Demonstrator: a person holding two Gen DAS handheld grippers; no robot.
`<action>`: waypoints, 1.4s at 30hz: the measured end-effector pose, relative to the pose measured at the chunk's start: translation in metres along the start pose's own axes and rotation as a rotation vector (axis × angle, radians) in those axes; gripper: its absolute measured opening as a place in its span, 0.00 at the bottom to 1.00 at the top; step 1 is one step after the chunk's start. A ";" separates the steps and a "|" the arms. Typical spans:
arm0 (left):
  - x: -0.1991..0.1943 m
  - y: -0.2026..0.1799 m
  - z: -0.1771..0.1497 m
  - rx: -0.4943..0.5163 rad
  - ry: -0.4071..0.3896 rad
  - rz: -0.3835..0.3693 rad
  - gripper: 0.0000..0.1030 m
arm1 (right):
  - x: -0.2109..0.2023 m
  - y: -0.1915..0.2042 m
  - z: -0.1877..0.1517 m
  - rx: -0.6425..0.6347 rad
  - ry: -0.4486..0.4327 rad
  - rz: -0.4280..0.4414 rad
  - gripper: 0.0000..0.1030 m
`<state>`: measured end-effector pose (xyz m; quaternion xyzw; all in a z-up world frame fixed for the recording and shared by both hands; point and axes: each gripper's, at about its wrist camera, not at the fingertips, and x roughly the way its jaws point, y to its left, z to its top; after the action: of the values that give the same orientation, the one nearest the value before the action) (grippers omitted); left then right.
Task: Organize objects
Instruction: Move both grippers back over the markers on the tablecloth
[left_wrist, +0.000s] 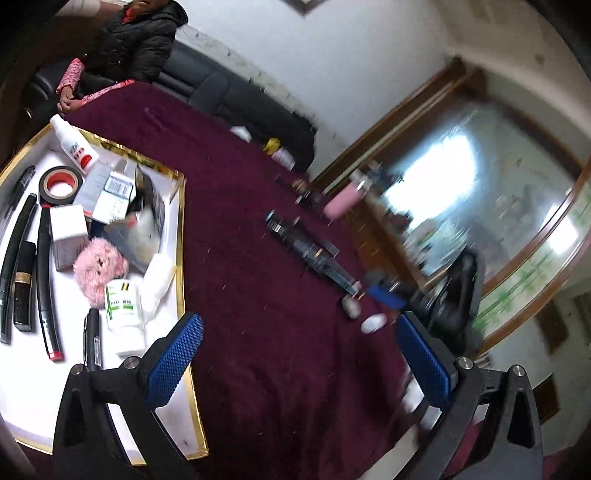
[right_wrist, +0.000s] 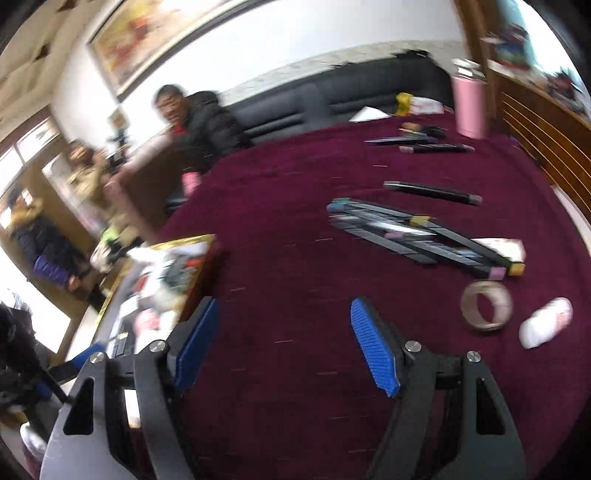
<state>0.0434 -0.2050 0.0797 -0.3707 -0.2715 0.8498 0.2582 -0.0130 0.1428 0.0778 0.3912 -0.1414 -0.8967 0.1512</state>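
A gold-rimmed white tray (left_wrist: 181, 236) on the left holds a tape roll (left_wrist: 60, 184), a white bottle (left_wrist: 75, 146), boxes, black pens, a pink plush (left_wrist: 98, 267) and a green-labelled bottle (left_wrist: 122, 304). My left gripper (left_wrist: 299, 354) is open and empty over the maroon cloth beside the tray's near corner. My right gripper (right_wrist: 284, 343) is open and empty above the cloth. A pile of black markers (right_wrist: 417, 232), a clear tape roll (right_wrist: 485, 304) and a small white bottle (right_wrist: 545, 323) lie to its right. The tray (right_wrist: 184, 242) shows blurred at left.
A pink tumbler (right_wrist: 469, 107) stands at the table's far right, with more markers (right_wrist: 432, 190) near it. A black sofa (right_wrist: 351, 92) runs behind the table and people sit to the left. A wooden cabinet with glass (left_wrist: 480, 184) borders the table's right side.
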 end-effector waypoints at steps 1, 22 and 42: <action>0.008 -0.005 -0.001 0.023 0.019 0.032 0.99 | -0.003 -0.022 0.008 0.041 -0.004 -0.007 0.72; 0.060 -0.015 -0.012 0.116 0.141 0.153 0.99 | 0.128 -0.093 0.060 0.098 0.367 0.012 0.71; 0.086 -0.015 -0.017 0.133 0.194 0.191 0.99 | 0.122 -0.007 0.026 -0.083 0.324 -0.086 0.70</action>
<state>0.0096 -0.1348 0.0375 -0.4573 -0.1521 0.8468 0.2251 -0.1129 0.1062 0.0117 0.5300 -0.0612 -0.8325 0.1495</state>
